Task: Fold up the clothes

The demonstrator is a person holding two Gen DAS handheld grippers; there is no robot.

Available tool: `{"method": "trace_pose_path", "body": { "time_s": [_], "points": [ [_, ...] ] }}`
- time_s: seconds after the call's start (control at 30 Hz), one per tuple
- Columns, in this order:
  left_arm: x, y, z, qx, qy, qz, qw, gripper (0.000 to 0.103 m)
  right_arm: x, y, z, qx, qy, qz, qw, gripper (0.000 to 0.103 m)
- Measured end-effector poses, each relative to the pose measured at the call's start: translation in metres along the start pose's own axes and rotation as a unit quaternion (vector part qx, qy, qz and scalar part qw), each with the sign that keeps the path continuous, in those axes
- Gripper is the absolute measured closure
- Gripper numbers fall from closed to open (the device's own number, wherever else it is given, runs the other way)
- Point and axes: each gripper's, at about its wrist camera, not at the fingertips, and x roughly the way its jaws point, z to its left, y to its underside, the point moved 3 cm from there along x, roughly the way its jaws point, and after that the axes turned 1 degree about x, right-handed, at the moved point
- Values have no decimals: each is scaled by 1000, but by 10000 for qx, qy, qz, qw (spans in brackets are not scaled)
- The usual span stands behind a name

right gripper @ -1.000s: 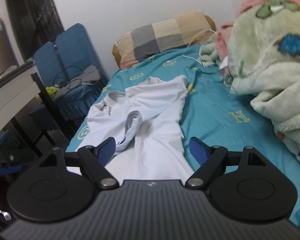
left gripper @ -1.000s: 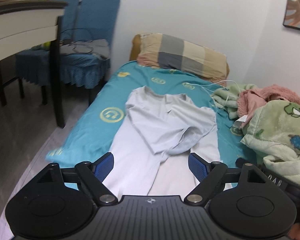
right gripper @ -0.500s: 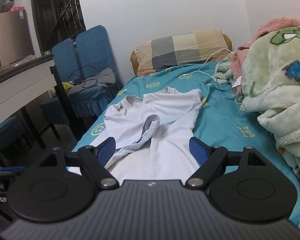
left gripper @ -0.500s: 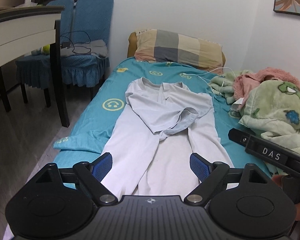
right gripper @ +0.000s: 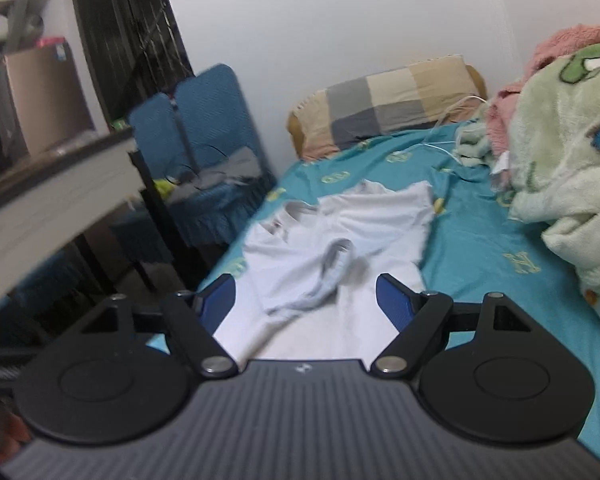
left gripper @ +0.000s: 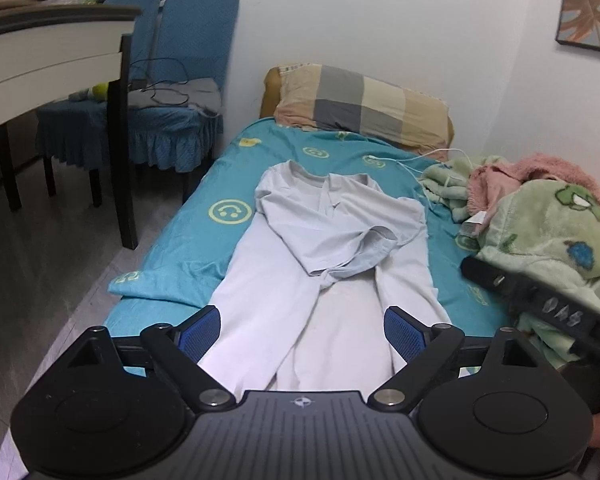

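A pale grey shirt (left gripper: 332,240) lies flat on the teal bed sheet (left gripper: 204,240), collar toward the pillow, both sleeves folded across its chest. It also shows in the right wrist view (right gripper: 340,256). My left gripper (left gripper: 302,334) is open and empty, held above the shirt's near hem. My right gripper (right gripper: 305,304) is open and empty, above the shirt's lower half. The right gripper's black body (left gripper: 540,300) shows at the right in the left wrist view.
A checked pillow (left gripper: 364,108) lies at the head of the bed. A heap of green and pink blankets (left gripper: 548,216) fills the bed's right side, with a white cable (left gripper: 432,156) beside it. Blue chairs (left gripper: 180,80) and a table (left gripper: 52,48) stand left of the bed.
Both grippers have pulled back toward the foot of the bed and stayed open. The right wrist view has swung left and is blurred. The shirt has not moved.
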Motion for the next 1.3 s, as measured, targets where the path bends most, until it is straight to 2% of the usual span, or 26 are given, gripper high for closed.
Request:
{"method": "trace_pose_path", "body": {
  "time_s": [0.1,0.13,0.27,0.37,0.47,0.6,0.7,0.73,0.77,0.87,0.97,1.1,1.2,1.3],
  "points": [
    [5,-3,13,-199,10,65,9998,13,19,-10,9,-240,-65,135,9996,30],
    [6,-5,20,-320,72,83,9994,13,29,-13,13,-330,-95,227,9992,35],
    [15,-7,46,-624,137,126,9979,13,80,-19,35,-704,-475,617,9945,48],
    [27,-4,65,-821,61,218,9964,13,124,-14,53,-1149,-635,930,9870,50],
    [38,0,81,-1026,72,413,9938,13,170,4,62,-1685,-438,1325,9758,51],
    [42,2,93,-1169,91,454,9921,13,210,27,62,-2236,-159,1815,9575,51],
    [42,3,94,-1181,126,466,9918,13,222,43,60,-2707,8,2016,9413,52],
    [42,4,94,-1161,127,485,9920,13,223,45,59,-2790,42,2011,9390,70],
    [42,5,91,-1121,113,510,9923,13,222,41,58,-2772,65,1931,9412,95],
    [42,7,83,-1016,73,557,9932,13,221,24,58,-2679,98,1592,9502,98],
    [39,8,73,-926,157,543,9941,13,227,-12,54,-2325,165,1154,9656,98],
    [41,10,63,-803,223,525,9951,13,246,-58,38,-1860,422,663,9794,99],
    [46,13,58,-661,199,580,9959,13,272,-77,10,-1537,882,529,9828,99],
    [55,16,55,-566,202,683,9959,13,300,-77,-31,-1110,1331,636,9828,99]
  ]
}}
